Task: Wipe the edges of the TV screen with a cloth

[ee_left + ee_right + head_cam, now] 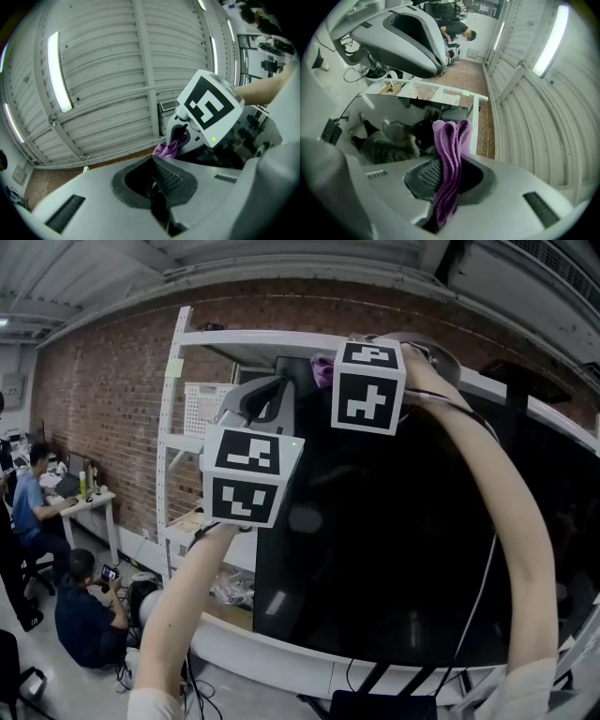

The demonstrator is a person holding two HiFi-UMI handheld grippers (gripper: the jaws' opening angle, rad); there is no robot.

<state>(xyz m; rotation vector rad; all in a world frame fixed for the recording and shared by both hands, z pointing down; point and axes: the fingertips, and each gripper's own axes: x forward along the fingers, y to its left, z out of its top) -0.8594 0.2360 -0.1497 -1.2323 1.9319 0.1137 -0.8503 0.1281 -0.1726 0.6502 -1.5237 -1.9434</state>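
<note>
Up at the top-left corner of the dark, glossy TV screen [403,549], we pinch a folded purple cloth [451,140] between the fingers [425,174] of our right gripper [447,171]. Our left gripper [161,176] keeps its fingers [168,172] pressed together, empty, just below.

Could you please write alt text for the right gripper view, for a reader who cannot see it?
The right tongs clamp a folded purple cloth, held near the top edge of a dark TV screen. A ribbed ceiling with a strip light fills the right.
</note>
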